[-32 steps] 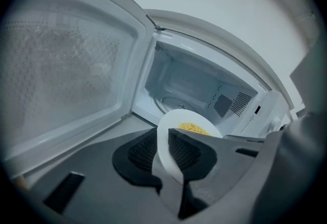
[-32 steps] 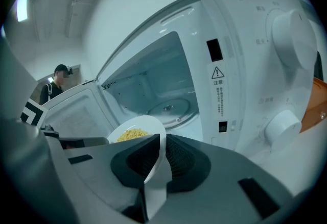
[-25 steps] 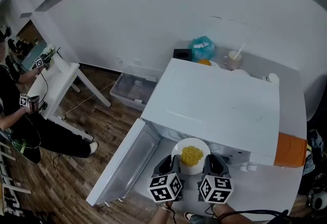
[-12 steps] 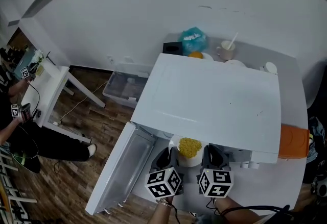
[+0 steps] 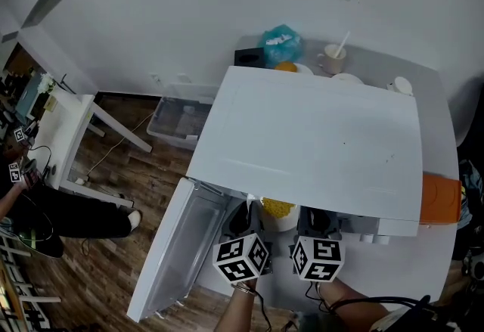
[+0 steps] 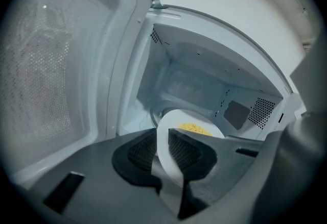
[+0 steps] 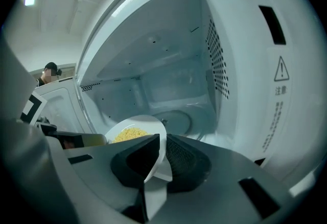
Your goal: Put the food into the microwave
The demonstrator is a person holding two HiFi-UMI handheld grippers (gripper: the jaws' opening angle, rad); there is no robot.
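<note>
The left gripper [image 5: 243, 218] and right gripper [image 5: 315, 221], fingers pinching the rim of the bowl [image 5: 277, 211], have pushed the food further into the open microwave [image 5: 318, 134] (nearly inside now).

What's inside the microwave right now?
Round turntable on its floor; bowl of yellow food at the opening, clamped by left gripper and right gripper. Bowl and jaws cover the floor's front.

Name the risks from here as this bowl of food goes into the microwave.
1. The left tongs and right tongs each pinch only the thin rim of the bowl; uneven motion could tilt it and spill the yellow food.
2. The bowl seems short of the turntable; opening too soon might drop it.
3. The right tongs could bump the microwave's side wall, which looks close.
</note>
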